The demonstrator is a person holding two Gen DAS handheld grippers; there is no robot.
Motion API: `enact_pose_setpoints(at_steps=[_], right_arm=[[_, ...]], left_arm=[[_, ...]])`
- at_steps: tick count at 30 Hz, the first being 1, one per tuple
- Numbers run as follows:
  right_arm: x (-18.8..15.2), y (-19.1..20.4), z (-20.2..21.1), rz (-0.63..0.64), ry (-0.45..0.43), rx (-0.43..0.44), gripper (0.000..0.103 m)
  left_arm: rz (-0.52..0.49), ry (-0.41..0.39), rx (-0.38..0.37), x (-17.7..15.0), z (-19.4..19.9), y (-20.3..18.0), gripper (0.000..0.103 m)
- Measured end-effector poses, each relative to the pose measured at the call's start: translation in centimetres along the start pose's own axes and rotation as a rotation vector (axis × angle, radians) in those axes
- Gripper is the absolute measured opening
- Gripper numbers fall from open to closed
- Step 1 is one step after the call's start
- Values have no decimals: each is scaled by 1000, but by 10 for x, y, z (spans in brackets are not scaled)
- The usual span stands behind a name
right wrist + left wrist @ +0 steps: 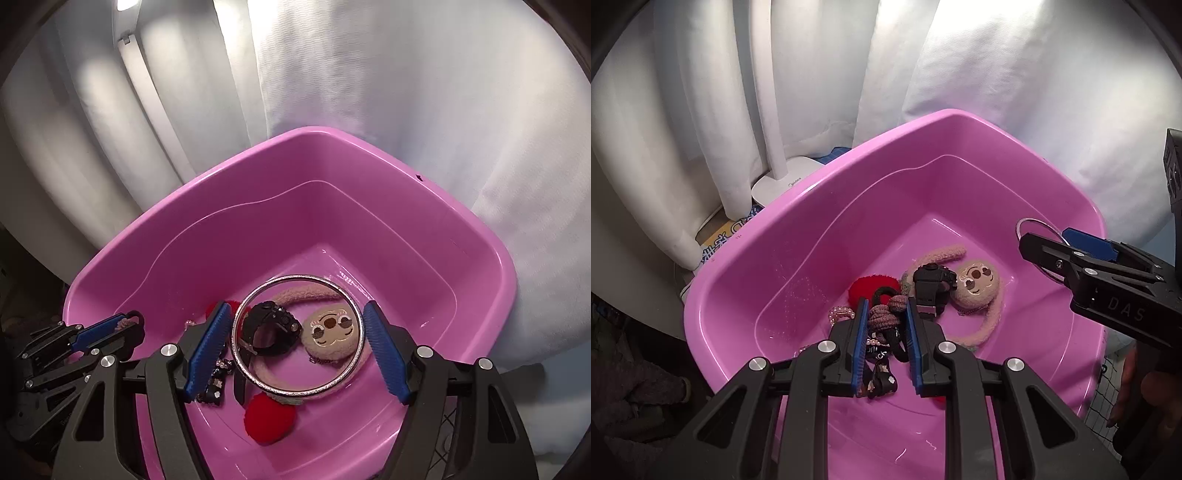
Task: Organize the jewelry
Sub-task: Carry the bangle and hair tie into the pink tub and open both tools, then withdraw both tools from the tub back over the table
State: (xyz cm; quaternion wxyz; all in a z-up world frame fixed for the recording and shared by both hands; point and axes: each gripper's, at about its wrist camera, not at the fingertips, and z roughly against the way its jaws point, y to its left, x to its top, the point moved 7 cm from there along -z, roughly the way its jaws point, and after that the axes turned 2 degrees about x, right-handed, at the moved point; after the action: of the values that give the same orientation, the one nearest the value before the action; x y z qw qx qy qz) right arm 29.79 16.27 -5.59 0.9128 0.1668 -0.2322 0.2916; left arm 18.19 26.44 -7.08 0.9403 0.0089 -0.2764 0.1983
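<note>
A pink plastic tub holds a pile of jewelry: a black watch, a beige plush sloth band, a red pom and pearl beads. My left gripper is shut on a brown-grey braided hair tie over the tub. My right gripper is shut on a silver bangle, held flat between the blue pads above the watch and the sloth. The bangle also shows in the left wrist view.
White curtains hang behind the tub. A white fan base and printed packaging sit left of the tub. A second red pom lies near the tub's front. The left gripper shows in the right wrist view.
</note>
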Motion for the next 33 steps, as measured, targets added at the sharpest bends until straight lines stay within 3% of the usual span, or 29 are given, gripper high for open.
enact_pose_setpoints(at_steps=[4, 5, 8, 9, 18, 33], right_arm=[[1, -6, -8, -17, 17, -6, 71], [2, -8, -9, -26, 22, -6, 71], [2, -11, -13, -47, 31, -8, 72], [2, -13, -13, -52, 27, -13, 72], [1, -18, -9, -70, 6, -26, 72], [0, -11, 7, -64, -18, -27, 72]], left_arm=[[-10, 15, 6, 2, -5, -1, 22], [-17, 15, 9, 2, -5, -2, 28], [-25, -5, 33, 4, -2, -1, 65], [-23, -15, 36, 6, 0, 0, 68], [0, 9, 40, 4, -1, 8, 68], [-11, -32, 40, 5, 19, 8, 73]])
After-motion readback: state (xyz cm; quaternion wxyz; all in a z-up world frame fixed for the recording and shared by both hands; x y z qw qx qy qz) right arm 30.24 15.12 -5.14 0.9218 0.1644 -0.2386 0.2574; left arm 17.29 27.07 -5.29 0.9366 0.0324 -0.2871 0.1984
